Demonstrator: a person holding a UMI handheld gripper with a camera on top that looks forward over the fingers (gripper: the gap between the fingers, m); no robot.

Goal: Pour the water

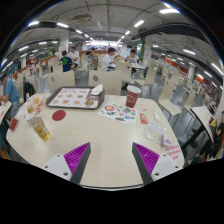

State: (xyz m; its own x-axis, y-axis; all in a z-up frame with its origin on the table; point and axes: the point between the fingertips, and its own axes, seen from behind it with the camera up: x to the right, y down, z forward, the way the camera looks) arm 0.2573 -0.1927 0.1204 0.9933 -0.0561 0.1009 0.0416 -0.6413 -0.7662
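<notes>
Round, smooth cream tabletop [100,140] bearing a red paper cup [132,96] well beyond the fingers, beside a flat rectangular patterned tray [72,97]. Two-finger gripper [110,157] held level above the near edge, purple ridged pads [76,155] spread apart, gripping nothing.

Distant diners [68,60] too small

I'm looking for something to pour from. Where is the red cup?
In the gripper view, the red cup stands on the table beyond the open jaws, right of the tray, beside leaflets.
</notes>
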